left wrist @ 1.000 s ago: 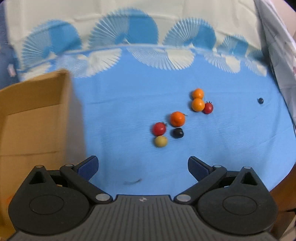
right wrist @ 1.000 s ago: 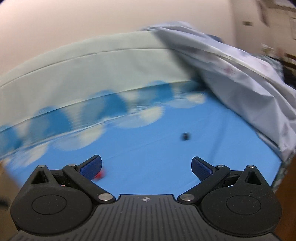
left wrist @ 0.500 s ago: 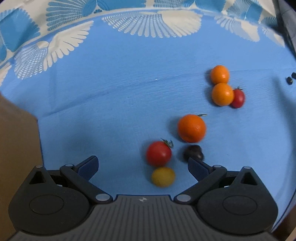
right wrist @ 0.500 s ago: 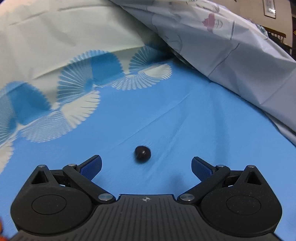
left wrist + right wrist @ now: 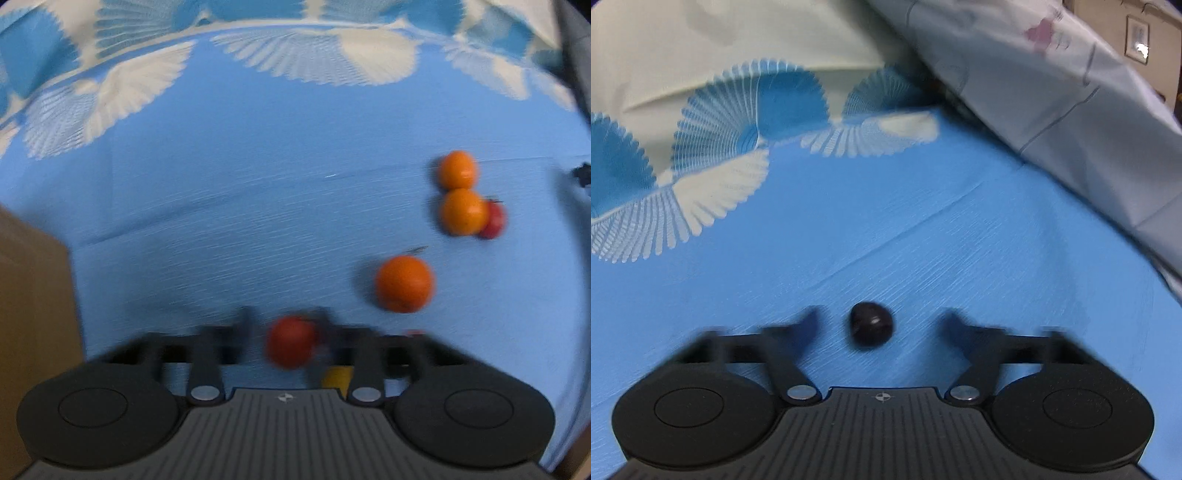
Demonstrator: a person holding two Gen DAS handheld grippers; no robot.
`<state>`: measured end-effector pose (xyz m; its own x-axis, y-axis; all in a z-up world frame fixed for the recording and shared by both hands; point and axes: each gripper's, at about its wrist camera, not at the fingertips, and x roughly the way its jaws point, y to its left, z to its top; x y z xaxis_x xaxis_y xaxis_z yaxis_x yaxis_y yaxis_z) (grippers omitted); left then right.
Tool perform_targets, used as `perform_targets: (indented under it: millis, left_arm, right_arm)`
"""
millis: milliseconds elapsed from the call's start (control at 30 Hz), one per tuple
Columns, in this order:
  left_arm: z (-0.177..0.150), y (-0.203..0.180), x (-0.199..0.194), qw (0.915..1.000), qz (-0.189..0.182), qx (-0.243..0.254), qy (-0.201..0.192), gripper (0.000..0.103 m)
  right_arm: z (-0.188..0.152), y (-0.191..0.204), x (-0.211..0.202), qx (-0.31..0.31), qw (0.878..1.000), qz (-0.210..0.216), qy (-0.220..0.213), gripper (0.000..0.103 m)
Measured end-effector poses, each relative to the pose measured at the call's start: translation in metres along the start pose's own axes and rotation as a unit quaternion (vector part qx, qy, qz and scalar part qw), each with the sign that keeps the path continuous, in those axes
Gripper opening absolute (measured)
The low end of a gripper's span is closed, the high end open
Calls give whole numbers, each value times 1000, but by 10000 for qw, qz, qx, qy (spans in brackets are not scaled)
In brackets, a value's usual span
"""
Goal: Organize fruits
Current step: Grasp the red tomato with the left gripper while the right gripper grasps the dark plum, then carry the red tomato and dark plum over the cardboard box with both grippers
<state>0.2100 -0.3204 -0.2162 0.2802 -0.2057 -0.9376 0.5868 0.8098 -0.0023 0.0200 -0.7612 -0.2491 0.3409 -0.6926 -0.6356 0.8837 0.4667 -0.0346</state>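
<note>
Red tomato sits on the blue cloth between the fingers of the left gripper, which are drawn in tight against it, pinching it; a yellow fruit lies just behind it under the right-hand finger, frame blurred there. Small dark fruit rests alone on the same cloth between the fingers of the right gripper, whose jaws are closing with gaps still showing on both sides. Further out: large orange near the tomato, two smaller oranges touching with a second red tomato tucked against the nearer one, cardboard box at the left edge, pale grey sheet bunched beyond the dark fruit.
</note>
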Motion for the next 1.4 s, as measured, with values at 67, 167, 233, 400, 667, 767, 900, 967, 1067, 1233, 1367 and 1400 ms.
perform_targets:
  millis: [67,167,233,400,667,767,900,967,1067,1233,1367,1400]
  left_arm:
    - [1,0,-2,9999,-33,-107,-6,32]
    - [-2,-1,-8,9999,-53,-117,-61,32]
    - [-6,-3,-19,9998,-87,-102,-159,32]
    - [-20,-3,-53,9988,-120,-172,-436,32]
    - [-57,11,-132,9960,27,-487,-754,32]
    - [-79,19,-164,9946,135,-601,-836,32]
    - [-114,35,-205,9928,146,-792,-882,32]
    - [-133,42,-225,9916,150,-867,-949,32]
    - [-164,54,-252,9906,137,-956,-969,32]
    - [-218,69,-287,9903,74,-987,-971,32]
    - [-261,82,-311,9879,116,-1053,-1135,32]
    - [-271,85,-316,9874,111,-1071,-1160,32]
  right_arm:
    - [3,-10,-5,169,9998,123,25,25]
    - [6,-22,-12,400,9988,283,91,25]
    - [5,-28,-28,489,9979,431,-54,25]
    - [-4,-37,-81,792,9910,1059,-200,25]
    - [-36,-25,-195,690,9778,1977,-78,25]
    - [-51,-14,-239,525,9714,2314,-43,25]
    - [-70,-2,-304,373,9601,2772,-67,25]
    - [-81,8,-344,313,9524,3032,-63,25]
    - [-97,21,-394,236,9389,3434,53,25]
    - [-121,42,-473,-145,9145,4038,206,25]
    - [-138,54,-526,-489,8965,4399,209,25]
    - [-142,56,-538,-559,8930,4461,204,25]
